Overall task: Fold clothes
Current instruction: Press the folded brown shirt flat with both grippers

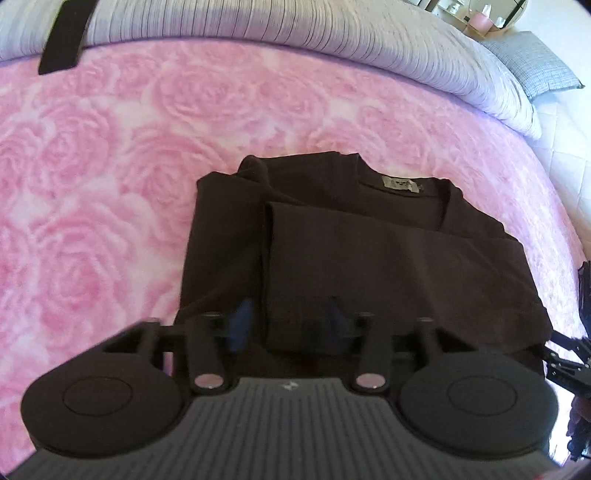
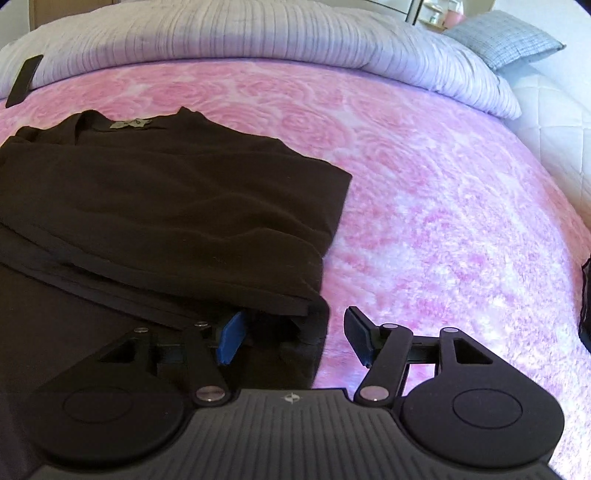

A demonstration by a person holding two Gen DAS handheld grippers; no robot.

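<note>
A dark brown shirt (image 1: 369,258) lies partly folded on a pink rose-patterned blanket (image 1: 110,166), collar and grey label at the far end. My left gripper (image 1: 288,325) is over the shirt's near hem, its blue pads apart with a fold of cloth between them. In the right wrist view the shirt (image 2: 166,206) fills the left side. My right gripper (image 2: 295,339) is open at the shirt's near right corner; its left pad sits under the cloth edge, its right pad over the blanket (image 2: 443,221).
A white striped duvet (image 1: 295,37) and a grey checked pillow (image 1: 532,62) lie along the far edge of the bed. A black strap (image 1: 66,33) hangs at the far left. A white mattress edge (image 2: 554,129) shows at the right.
</note>
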